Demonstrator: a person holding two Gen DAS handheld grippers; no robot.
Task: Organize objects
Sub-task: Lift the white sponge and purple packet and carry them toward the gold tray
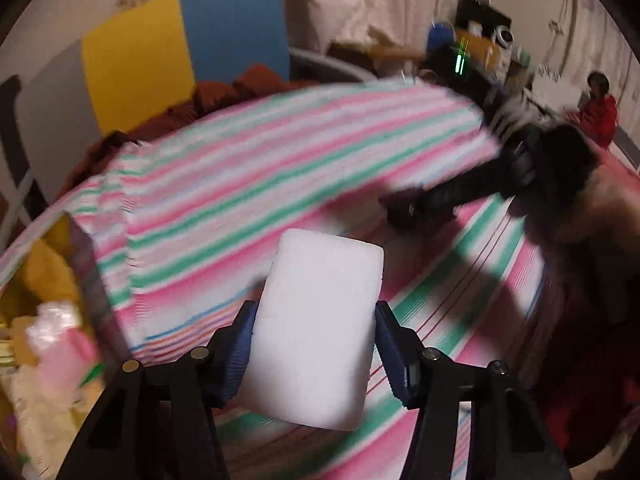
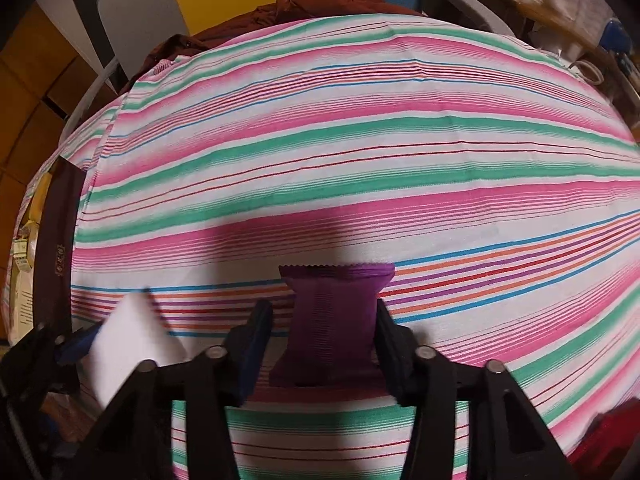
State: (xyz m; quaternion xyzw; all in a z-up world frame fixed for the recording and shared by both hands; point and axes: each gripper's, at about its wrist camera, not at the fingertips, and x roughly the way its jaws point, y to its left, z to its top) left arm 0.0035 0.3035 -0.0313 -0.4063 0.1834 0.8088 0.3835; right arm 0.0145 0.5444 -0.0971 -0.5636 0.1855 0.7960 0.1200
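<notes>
Left wrist view: my left hand-held gripper [image 1: 316, 344] is clamped on a white block [image 1: 316, 332]; both blue pads press its sides, and it hangs clear above the striped cloth [image 1: 248, 184] covering the worktop.
Right wrist view: my right hand-held gripper [image 2: 320, 332] has a purple packet [image 2: 334, 328] between its fingers. The right pad touches the packet's edge; the left pad appears a little apart from it, so I cannot tell whether the grip is firm.
Packet position: it seems to rest on the cloth near the worktop's near edge, not lifted.
Block from the right: the white block shows at lower left of that view, just beside the right gripper.
Destination: a dark box [image 2: 56, 240] stands at the worktop's left edge, with bagged goods behind it; I judge that things may belong there, but nothing confirms it.
Done so far: one thing picked up, one being gripped, as I read it.
Left to do: secure the packet, carry both things to their place, release them.
Rest of cloth: no other loose things show on it in either view.
</notes>
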